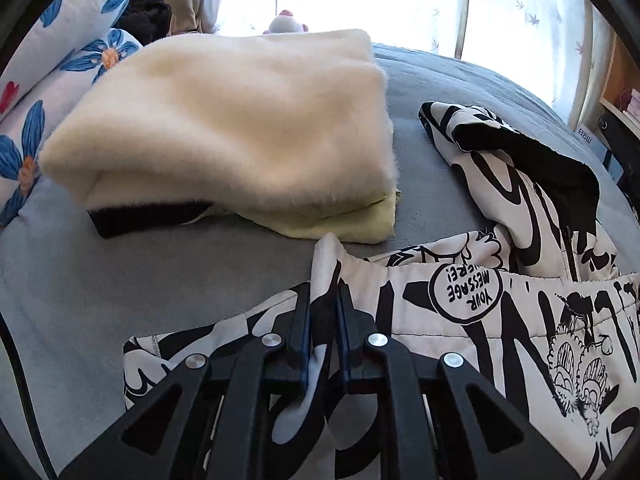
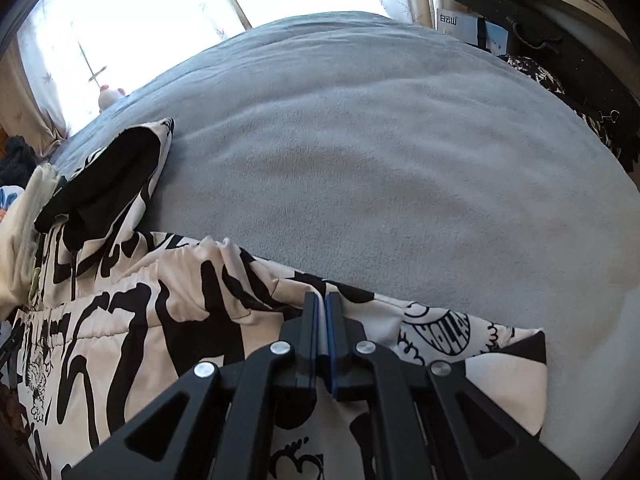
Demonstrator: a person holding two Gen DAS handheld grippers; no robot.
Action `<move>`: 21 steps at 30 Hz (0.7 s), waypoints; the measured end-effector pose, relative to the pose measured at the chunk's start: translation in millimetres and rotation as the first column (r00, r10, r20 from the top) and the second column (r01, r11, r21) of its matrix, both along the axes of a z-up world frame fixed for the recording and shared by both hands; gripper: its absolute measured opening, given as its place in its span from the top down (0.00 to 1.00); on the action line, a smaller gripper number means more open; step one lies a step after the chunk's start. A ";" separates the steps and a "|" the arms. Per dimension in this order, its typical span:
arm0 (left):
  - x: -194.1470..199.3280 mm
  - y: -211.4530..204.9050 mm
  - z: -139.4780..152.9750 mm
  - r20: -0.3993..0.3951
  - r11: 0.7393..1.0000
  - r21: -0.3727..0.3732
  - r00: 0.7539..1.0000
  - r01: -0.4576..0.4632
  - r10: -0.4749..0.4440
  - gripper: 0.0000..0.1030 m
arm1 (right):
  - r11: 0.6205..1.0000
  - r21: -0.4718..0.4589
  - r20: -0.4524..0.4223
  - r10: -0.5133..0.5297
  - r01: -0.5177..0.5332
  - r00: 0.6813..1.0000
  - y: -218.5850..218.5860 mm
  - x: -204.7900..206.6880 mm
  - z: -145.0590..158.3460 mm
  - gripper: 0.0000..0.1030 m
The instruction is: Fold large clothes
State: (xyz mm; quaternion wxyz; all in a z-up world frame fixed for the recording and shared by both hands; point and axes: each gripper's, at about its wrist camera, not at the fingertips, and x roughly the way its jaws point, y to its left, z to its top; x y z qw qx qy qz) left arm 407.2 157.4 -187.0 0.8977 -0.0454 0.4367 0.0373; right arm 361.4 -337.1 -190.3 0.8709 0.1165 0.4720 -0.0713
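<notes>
Left gripper (image 1: 325, 292): pointed steeply down at the bed; fingers drawn close together, a fold of the printed jacket (image 1: 480, 320) pinched between the blue pads; fabric is seen running up between the fingers and out past the tips

Right gripper (image 2: 323, 304): likewise angled steeply down; fingers nearly together, clamped on a thin edge of the same jacket at its border with the bare blanket

Jacket: one; black-and-white cartoon print, laid flat across the near side of the grey blanket (image 2: 380, 160); dark-lined hood (image 1: 532, 152) is turned open at the far end

Folded pile (image 1: 240, 128): one; cream fleece on top, a pale yellow layer and a black edge seen beneath; set just beyond the jacket, apart from it

Pillows (image 1: 52, 72): two counted, blue-flowered, at the left edge

Plush toy (image 1: 286, 22): one, small, against the bright window
</notes>
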 end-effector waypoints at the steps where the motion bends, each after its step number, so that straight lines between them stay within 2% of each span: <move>1: -1.3 0.1 3.6 -0.005 1.000 0.002 1.000 -0.002 0.002 0.83 | 1.000 -0.007 -0.003 -0.003 0.003 1.000 1.4 -2.2 4.9 0.95; 2: -2.5 0.6 6.8 -0.014 1.000 0.007 1.000 -0.005 0.005 0.79 | 1.000 -0.020 -0.007 -0.006 0.006 1.000 2.8 -5.0 10.6 0.94; 4: -6.9 2.6 13.7 -0.042 1.000 0.016 0.999 -0.012 0.012 0.53 | 0.998 -0.062 -0.017 -0.012 0.011 1.000 8.1 -12.9 23.4 0.90; 6: -17.6 6.1 25.4 -0.037 0.999 0.021 0.999 -0.029 0.030 0.44 | 0.996 -0.086 0.007 -0.013 0.014 1.000 15.3 -27.9 40.9 0.84; 7: -24.6 7.5 33.1 -0.026 0.999 0.032 0.999 -0.043 0.044 0.42 | 0.996 -0.089 0.027 -0.010 0.012 1.000 20.0 -35.6 49.2 0.82; 9: -39.4 8.2 49.5 -0.004 0.997 0.042 0.998 -0.069 0.069 0.41 | 0.997 -0.083 0.067 0.008 -0.002 0.998 33.4 -50.0 64.7 0.63; 11: -57.9 1.7 66.6 0.028 0.998 0.009 0.998 -0.061 0.061 0.41 | 0.998 -0.048 0.130 0.045 -0.039 0.990 53.6 -65.2 79.4 0.52; 12: -63.3 -2.3 71.1 0.038 0.999 -0.006 0.998 -0.052 0.052 0.41 | 0.997 -0.013 0.155 0.080 -0.079 0.985 66.7 -70.7 83.5 0.51; 14: -79.5 -18.0 77.0 0.045 0.998 -0.052 0.999 -0.022 0.024 0.41 | 0.988 0.048 0.150 0.139 -0.148 0.979 91.4 -72.0 83.4 0.51; 16: -95.2 -40.2 74.6 0.033 0.995 -0.099 0.999 0.023 -0.019 0.41 | 0.963 0.122 0.117 0.228 -0.242 0.967 128.1 -72.7 74.3 0.51; 18: -107.0 -60.8 68.5 0.030 0.992 -0.114 0.998 0.055 -0.052 0.42 | 0.936 0.168 0.110 0.294 -0.309 0.949 157.9 -75.9 64.3 0.51; 21: -119.3 -93.7 51.4 0.030 0.989 -0.096 0.994 0.109 -0.107 0.46 | 0.907 0.133 0.100 0.390 -0.401 0.915 204.2 -82.9 45.5 0.51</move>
